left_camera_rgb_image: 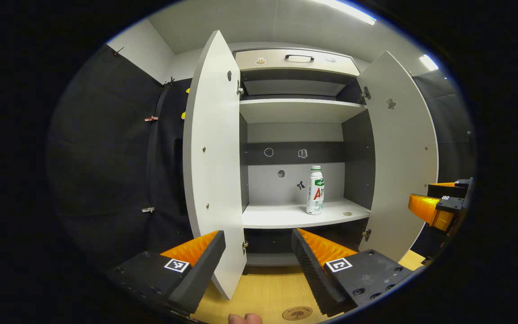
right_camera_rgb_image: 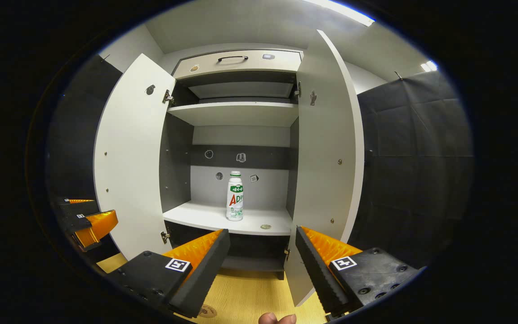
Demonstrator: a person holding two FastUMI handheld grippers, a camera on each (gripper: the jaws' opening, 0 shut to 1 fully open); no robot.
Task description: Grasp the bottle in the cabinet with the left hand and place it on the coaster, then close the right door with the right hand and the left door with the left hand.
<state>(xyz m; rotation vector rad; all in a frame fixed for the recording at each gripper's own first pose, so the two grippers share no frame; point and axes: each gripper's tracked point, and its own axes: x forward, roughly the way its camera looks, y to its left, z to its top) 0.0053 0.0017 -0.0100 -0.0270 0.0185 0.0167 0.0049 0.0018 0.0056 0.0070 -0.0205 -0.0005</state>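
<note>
The white plastic drink bottle (left_camera_rgb_image: 315, 190) is standing upright on the cabinet's lower shelf (left_camera_rgb_image: 286, 216), toward the shelf's right half and close to the back wall, well clear of both side walls. In the right gripper view the same bottle (right_camera_rgb_image: 234, 195) is sitting near the shelf's middle, with a small round disc (right_camera_rgb_image: 265, 227) lying just beside it toward the front edge.

Both doors are standing wide open: the left door (left_camera_rgb_image: 212, 162) and the right door (left_camera_rgb_image: 403, 153) are flanking the shelf. The left gripper (left_camera_rgb_image: 259, 261) is hovering in front of the shelf and below its level, jaws spread and empty, well apart from the bottle. The right gripper (right_camera_rgb_image: 262, 263) is likewise waiting with fingers parted, holding nothing, also short of the shelf.

The round coaster (left_camera_rgb_image: 297, 312) is lying on the wooden table (left_camera_rgb_image: 263, 288) below the shelf, near the left gripper.

The bottle is looking like a slim, rigid, fairly light container with a smooth label sleeve, so it is probably somewhat slippery and easy to tip. Gripping around the labelled mid-body, below the narrowing shoulder, is looking safest, with the fingers coming in level.
</note>
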